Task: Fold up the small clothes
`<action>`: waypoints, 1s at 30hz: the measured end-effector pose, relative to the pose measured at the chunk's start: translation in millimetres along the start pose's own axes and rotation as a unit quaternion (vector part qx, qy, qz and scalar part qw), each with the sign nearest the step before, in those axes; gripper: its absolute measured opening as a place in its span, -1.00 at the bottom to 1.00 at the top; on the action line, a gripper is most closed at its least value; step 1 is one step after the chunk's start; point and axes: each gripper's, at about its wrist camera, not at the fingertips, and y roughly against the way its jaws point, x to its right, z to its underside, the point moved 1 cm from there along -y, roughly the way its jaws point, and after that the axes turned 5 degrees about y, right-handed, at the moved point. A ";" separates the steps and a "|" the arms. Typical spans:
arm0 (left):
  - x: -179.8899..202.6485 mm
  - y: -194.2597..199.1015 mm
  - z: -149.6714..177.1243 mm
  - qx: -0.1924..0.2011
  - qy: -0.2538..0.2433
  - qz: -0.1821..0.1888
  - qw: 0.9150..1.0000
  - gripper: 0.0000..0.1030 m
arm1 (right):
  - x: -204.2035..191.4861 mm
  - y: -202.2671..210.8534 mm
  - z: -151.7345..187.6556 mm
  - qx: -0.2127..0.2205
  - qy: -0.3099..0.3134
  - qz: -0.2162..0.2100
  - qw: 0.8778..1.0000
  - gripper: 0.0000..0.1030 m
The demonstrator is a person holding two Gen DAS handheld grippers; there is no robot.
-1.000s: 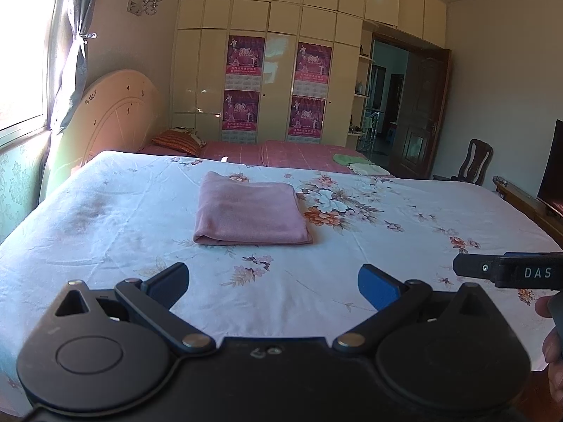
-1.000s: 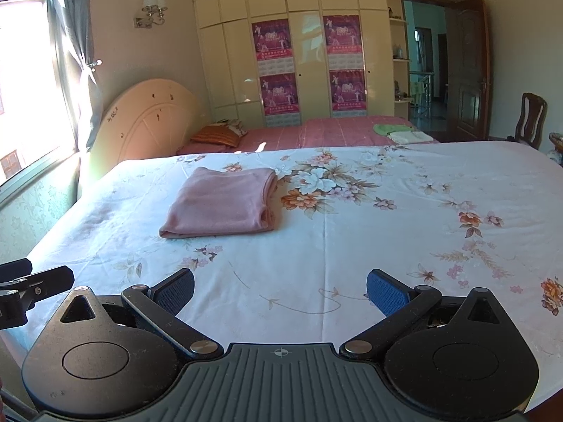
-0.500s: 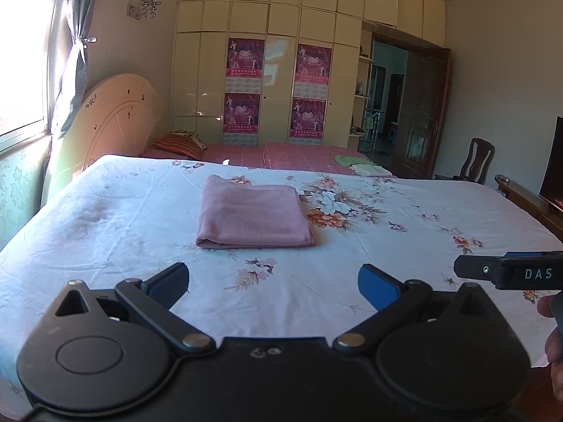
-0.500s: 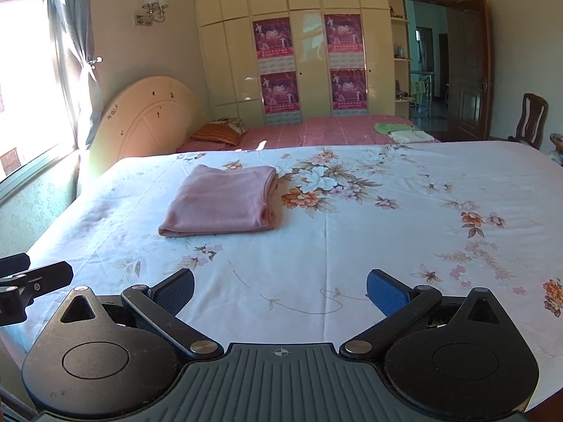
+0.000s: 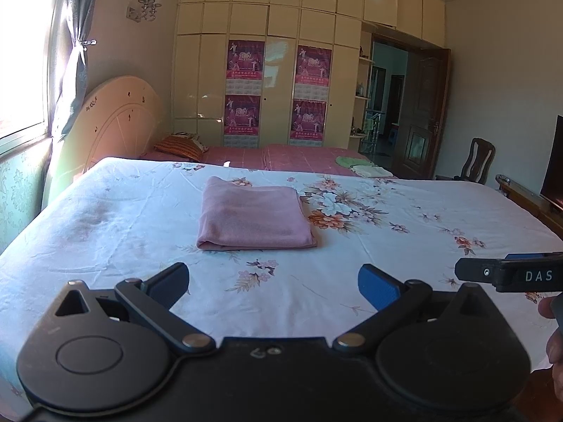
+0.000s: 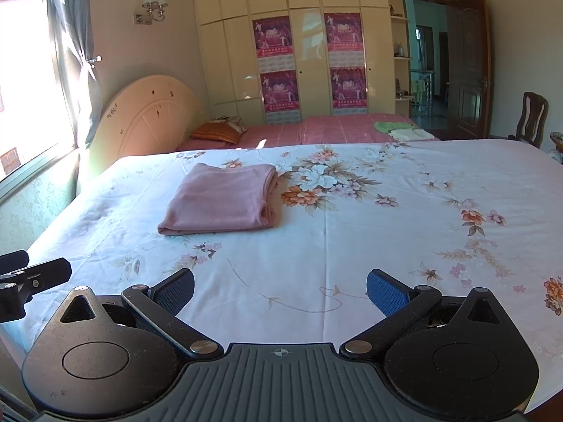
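A pink garment (image 5: 253,218) lies folded in a neat rectangle on the white floral bed sheet (image 5: 123,218); it also shows in the right wrist view (image 6: 225,200). My left gripper (image 5: 273,283) is open and empty, held above the near edge of the bed, well short of the garment. My right gripper (image 6: 280,290) is open and empty too, above the near edge and to the right of the garment. Part of the right gripper (image 5: 510,274) shows at the right edge of the left wrist view, and part of the left gripper (image 6: 24,277) at the left edge of the right wrist view.
A second bed with a pink cover (image 6: 316,130) stands behind, with a striped pillow (image 6: 218,132) and folded green and white cloths (image 6: 401,130). A headboard (image 6: 147,119), wardrobe (image 6: 309,52), open door (image 6: 468,70) and chair (image 6: 533,116) line the room.
Both grippers have drifted slightly; the left wrist view has shifted a little so the folded garment sits slightly lower and closer. Both stay open and empty.
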 end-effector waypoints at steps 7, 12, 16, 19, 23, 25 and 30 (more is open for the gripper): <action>1.6 0.6 -1.1 0.008 -0.003 0.002 1.000 0.99 | 0.1 -0.6 -0.4 0.001 0.000 -0.001 1.000 1.00; 4.4 0.0 -0.6 0.011 -0.008 0.002 1.000 0.99 | 0.6 -1.3 -0.6 0.001 0.001 -0.001 1.000 1.00; 7.2 -1.3 0.5 0.009 -0.020 0.002 1.000 0.99 | 0.8 -1.1 -0.4 0.001 0.001 0.000 1.000 1.00; 8.3 -1.6 0.4 0.012 -0.023 0.002 1.000 0.99 | 1.4 -1.4 0.0 0.000 0.002 0.000 1.000 1.00; 9.7 -1.2 0.5 0.016 -0.023 0.000 1.000 0.99 | 3.1 -2.5 0.4 0.001 0.003 -0.002 1.000 1.00; 9.9 -1.2 0.3 0.017 -0.024 -0.001 1.000 0.99 | 4.2 -3.3 0.6 0.000 0.004 -0.003 1.000 1.00; 10.2 -1.5 -0.4 0.015 -0.022 0.001 1.000 0.99 | 6.3 -5.2 0.1 -0.001 0.006 -0.007 1.000 1.00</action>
